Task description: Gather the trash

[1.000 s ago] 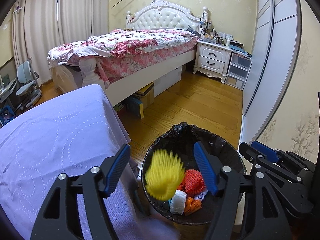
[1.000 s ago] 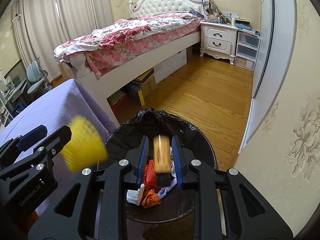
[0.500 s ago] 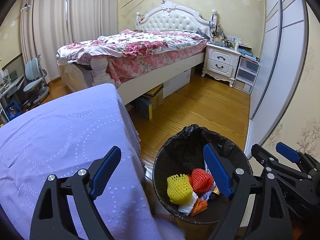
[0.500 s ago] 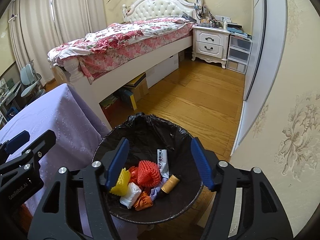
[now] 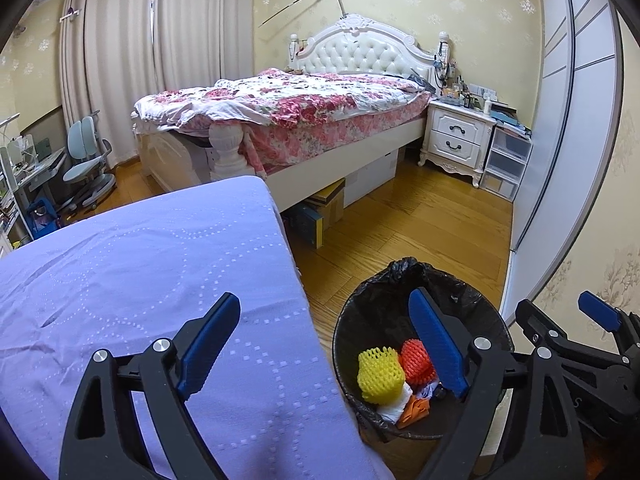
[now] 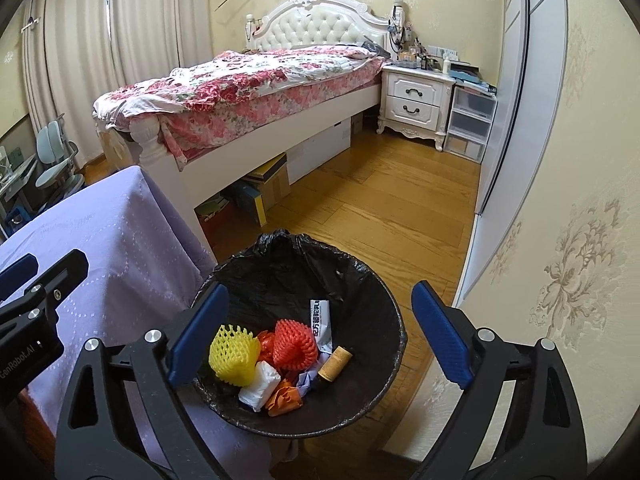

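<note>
A black-lined trash bin (image 6: 360, 280) stands on the floor beside the table; it also shows in the left wrist view (image 5: 372, 304). Inside lie a yellow foam net (image 6: 234, 356), a red foam net (image 6: 294, 344), a tan spool (image 6: 335, 363), a white wrapper (image 6: 322, 320), white and orange scraps. My right gripper (image 6: 318, 336) is open and empty above the bin. My left gripper (image 5: 324, 348) is open and empty over the table's edge, next to the bin.
A table with a lilac cloth (image 5: 140, 280) lies left of the bin. A bed (image 5: 300, 120) with boxes under it, a nightstand (image 5: 456, 140) and a wardrobe (image 5: 560, 160) stand beyond. A wallpapered wall (image 6: 560, 240) is close on the right.
The yellow net fell from my left gripper into the bin. My right gripper opened and the tan spool dropped into the bin. Both grippers rose and drew back.
</note>
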The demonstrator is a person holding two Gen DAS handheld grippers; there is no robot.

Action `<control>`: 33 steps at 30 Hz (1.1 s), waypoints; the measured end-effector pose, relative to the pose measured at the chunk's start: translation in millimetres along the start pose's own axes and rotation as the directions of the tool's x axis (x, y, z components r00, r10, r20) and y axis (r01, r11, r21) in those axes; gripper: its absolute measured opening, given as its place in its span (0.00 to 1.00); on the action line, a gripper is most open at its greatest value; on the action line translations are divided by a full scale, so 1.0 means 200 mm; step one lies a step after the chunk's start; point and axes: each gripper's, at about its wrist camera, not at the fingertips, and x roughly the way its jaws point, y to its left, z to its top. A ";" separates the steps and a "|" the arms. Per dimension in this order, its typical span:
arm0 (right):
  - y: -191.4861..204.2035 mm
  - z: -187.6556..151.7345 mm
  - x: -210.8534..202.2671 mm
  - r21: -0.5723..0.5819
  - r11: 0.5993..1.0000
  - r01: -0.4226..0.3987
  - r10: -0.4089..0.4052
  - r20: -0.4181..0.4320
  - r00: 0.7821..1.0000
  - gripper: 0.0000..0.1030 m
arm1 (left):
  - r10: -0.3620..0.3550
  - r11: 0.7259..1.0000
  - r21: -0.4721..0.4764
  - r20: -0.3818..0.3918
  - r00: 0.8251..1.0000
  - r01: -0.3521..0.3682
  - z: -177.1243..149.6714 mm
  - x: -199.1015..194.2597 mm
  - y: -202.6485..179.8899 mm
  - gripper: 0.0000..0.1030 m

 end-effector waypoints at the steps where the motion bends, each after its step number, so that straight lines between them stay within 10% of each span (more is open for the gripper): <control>1: 0.00 0.00 -0.01 -0.001 1.000 -0.001 0.001 0.002 1.000 0.90 | 0.000 1.000 -0.001 0.001 1.000 0.000 0.00 -0.01 0.01 0.84; 33: 0.25 -0.14 -0.45 -0.060 0.989 -0.138 0.141 0.053 0.989 0.90 | 0.098 0.992 -0.080 0.037 0.994 -0.095 -0.19 -0.43 0.34 0.84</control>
